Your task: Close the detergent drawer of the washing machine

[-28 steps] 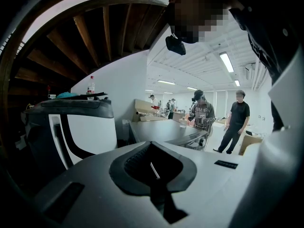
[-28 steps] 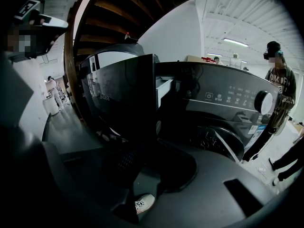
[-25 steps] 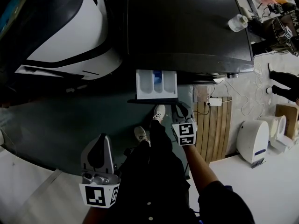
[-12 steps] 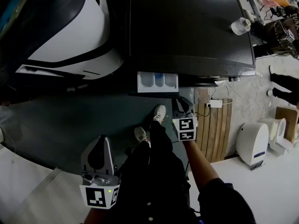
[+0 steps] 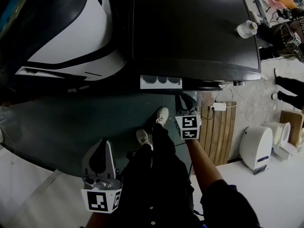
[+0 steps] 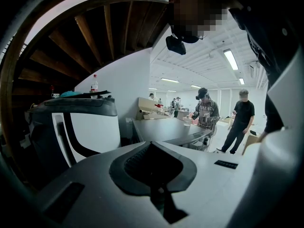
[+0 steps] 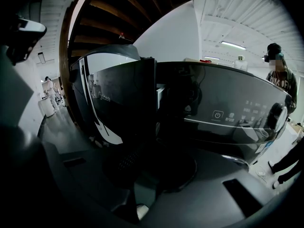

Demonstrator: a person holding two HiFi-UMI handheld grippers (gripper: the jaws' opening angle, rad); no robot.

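The big black shiny washing machine (image 5: 190,27) is showing a small round power sign (image 7: 217,114) on its front panel. The pale little words beside that sign are too tiny to read. On the dark shiny panel to the left, a small pale word (image 7: 105,98) is looking like "Midea", but I cannot be sure. Both tongs are wearing cubes with black and white square patterns.

The white plastic detergent drawer (image 5: 160,81) is sitting at the front edge of the washing machine, toward its left end. A second ago it was sticking far out and its blue part was showing. Now it is pushed almost all the way in, and only a thin white strip with three dark hollows is peeking out.

The right tongs (image 5: 182,102) are clenched with nothing between them. They are pointing at the machine's front, just to the right of the drawer, and they have come closer to the machine than before.

The left tongs (image 5: 101,146) are clenched too and are gripping nothing. They are staying low over the dark floor (image 5: 57,127), well apart from the drawer, just as before.

A white round container (image 5: 247,28) is standing near the right edge of the machine's top.
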